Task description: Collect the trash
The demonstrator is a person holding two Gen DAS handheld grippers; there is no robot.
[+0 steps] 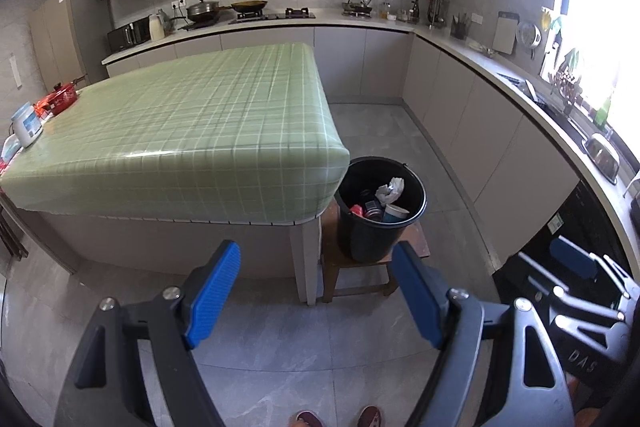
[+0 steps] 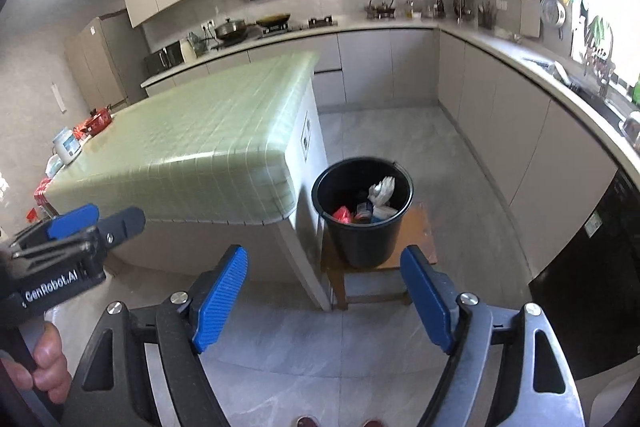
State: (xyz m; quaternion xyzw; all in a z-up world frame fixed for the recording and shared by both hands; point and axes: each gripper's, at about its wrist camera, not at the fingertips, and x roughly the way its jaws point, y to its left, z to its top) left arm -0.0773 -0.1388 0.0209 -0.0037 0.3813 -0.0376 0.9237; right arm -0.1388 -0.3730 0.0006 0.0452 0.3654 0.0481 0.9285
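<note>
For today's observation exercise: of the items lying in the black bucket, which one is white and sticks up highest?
The crumpled white tissue in the black bucket. It rises above the red wrapper, the dark can and the paper cup beside it.

Open, empty left claw faces trash-filled black bucket on stool.

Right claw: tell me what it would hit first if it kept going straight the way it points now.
Probably the black bucket on the wooden stool. It sits in line between the right claw's open, empty blue fingers, with only bare floor before it. Depth is hard to judge, so it might meet the stool first.
</note>
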